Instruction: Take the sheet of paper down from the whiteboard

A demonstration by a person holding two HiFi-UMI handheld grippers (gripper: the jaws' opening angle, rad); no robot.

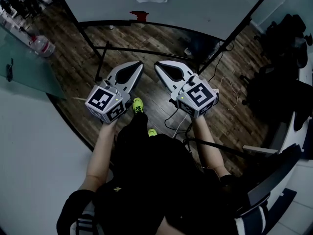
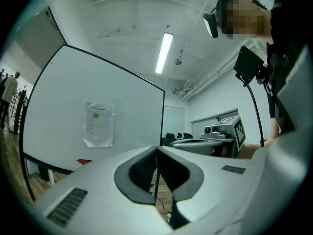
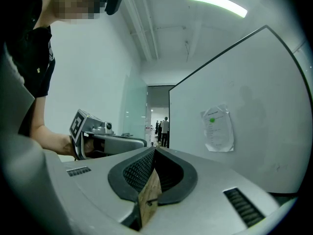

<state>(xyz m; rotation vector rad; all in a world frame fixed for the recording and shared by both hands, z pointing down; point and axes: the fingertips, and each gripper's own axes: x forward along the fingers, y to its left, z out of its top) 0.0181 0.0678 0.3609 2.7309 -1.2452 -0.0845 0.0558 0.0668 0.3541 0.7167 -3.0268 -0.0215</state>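
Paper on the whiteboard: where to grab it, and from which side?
Grip the sheet of paper at its lower edge, coming from below. That edge looks wavy and probably lifted off the whiteboard, so a jaw may slip behind it.

Dark wood-plank floor [image 1: 73,67], white walls [image 3: 93,82] — one ceiling strip light [image 2: 164,53], glass partition [image 3: 134,111]

Dim, murky head view — ceiling strip light [image 2: 164,53] glares; fisheye edges dark, bowed.

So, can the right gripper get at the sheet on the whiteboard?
Probably yes: nothing stands between the right gripper and the sheet on the whiteboard, but it is some way off, jaws shut.
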